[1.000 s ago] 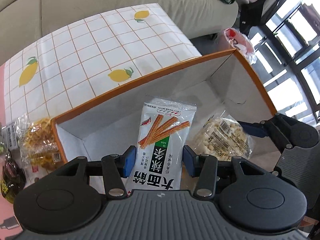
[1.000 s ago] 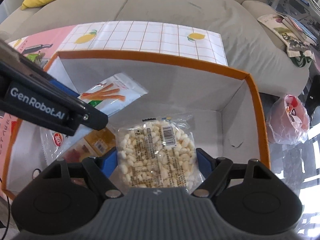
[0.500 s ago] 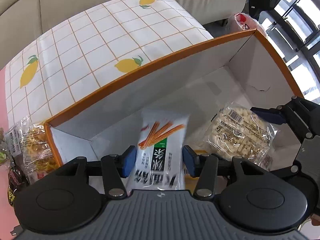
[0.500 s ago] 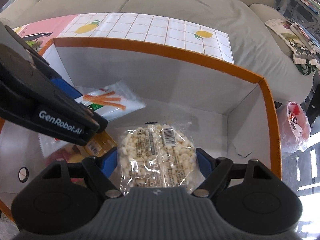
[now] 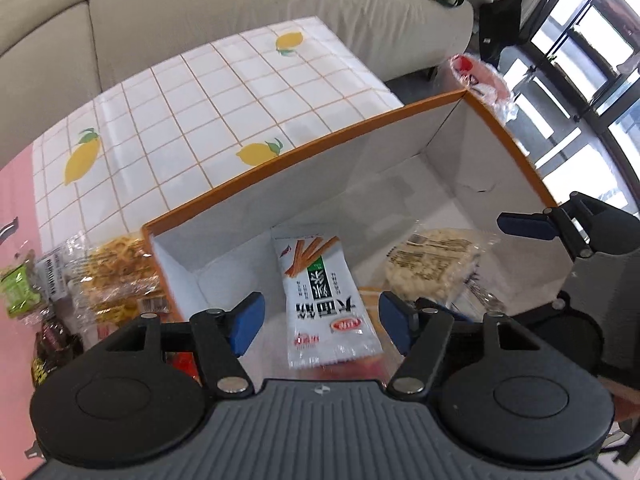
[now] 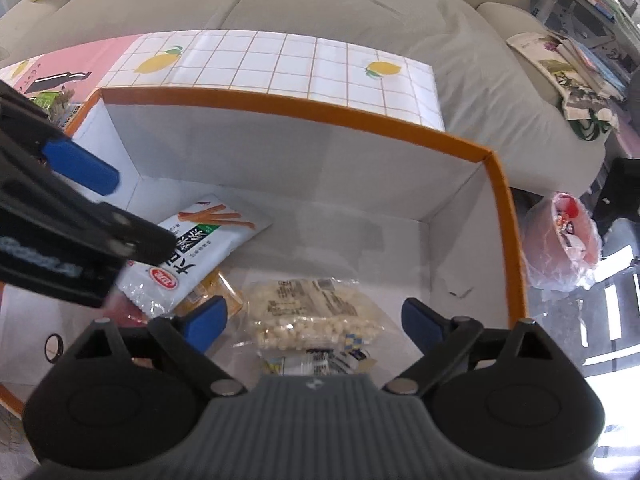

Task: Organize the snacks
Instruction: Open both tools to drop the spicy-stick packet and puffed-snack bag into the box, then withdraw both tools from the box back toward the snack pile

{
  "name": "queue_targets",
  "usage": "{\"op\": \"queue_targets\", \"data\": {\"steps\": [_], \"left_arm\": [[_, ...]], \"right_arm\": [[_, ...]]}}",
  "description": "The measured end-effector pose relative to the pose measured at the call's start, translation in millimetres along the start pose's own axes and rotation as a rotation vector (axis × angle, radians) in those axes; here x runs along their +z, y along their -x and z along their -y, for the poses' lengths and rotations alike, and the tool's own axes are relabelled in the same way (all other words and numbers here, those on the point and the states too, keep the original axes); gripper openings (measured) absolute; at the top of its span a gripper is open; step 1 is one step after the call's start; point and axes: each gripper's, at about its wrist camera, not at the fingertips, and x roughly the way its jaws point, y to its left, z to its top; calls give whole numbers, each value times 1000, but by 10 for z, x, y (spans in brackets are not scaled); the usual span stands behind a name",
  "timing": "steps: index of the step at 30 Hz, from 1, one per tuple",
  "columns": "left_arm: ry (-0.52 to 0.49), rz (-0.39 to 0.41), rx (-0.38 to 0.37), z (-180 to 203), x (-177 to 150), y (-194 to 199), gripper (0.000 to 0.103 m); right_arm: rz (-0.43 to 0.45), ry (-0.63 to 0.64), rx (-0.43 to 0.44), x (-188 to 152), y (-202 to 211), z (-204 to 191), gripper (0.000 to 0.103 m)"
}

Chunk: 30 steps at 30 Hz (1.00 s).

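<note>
An orange-rimmed white box (image 5: 320, 148) (image 6: 304, 106) holds snacks. A white packet with orange sticks (image 5: 324, 296) (image 6: 200, 248) lies loose in it, below my open left gripper (image 5: 320, 320). A clear bag of pale puffed bits (image 6: 312, 312) (image 5: 432, 268) lies on the box floor below my open right gripper (image 6: 314, 320). Both grippers hover over the box, empty. The left gripper also shows at the left of the right wrist view (image 6: 80, 176). The right gripper shows at the right of the left wrist view (image 5: 528, 224).
More snack packets lie outside the box's left wall: a yellow crunchy one (image 5: 120, 276), a green one (image 5: 20, 288), a dark one (image 5: 52, 344). A lemon-print tablecloth (image 5: 200, 100) lies behind the box, a grey sofa (image 6: 320, 8) beyond, and a pink plastic bag (image 6: 564, 240) on the floor.
Both grippers opened and let go: the stick packet and the puffed-bits bag dropped onto the box floor. Both grippers have risen a little.
</note>
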Motion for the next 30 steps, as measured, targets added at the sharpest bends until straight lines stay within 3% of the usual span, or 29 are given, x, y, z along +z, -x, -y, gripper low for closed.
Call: {"op": "queue_targets", "data": {"steps": [6,13,21,30], "left_arm": [[9,82,25,-63,-255,432,77],[52,197,48,-224,-634,997,77],[117,305,73,-449,-1162,1462,77],[233,339,98,-853,-1762,1644,77]], "right_arm": [[14,-36,-79,-85,282,-80,92],[103,-124,-139,-210,696,-258,92],[254,-254,-87,-419,1176,-658,92],[396,-312,18,-606,1436,-1328,88]]}}
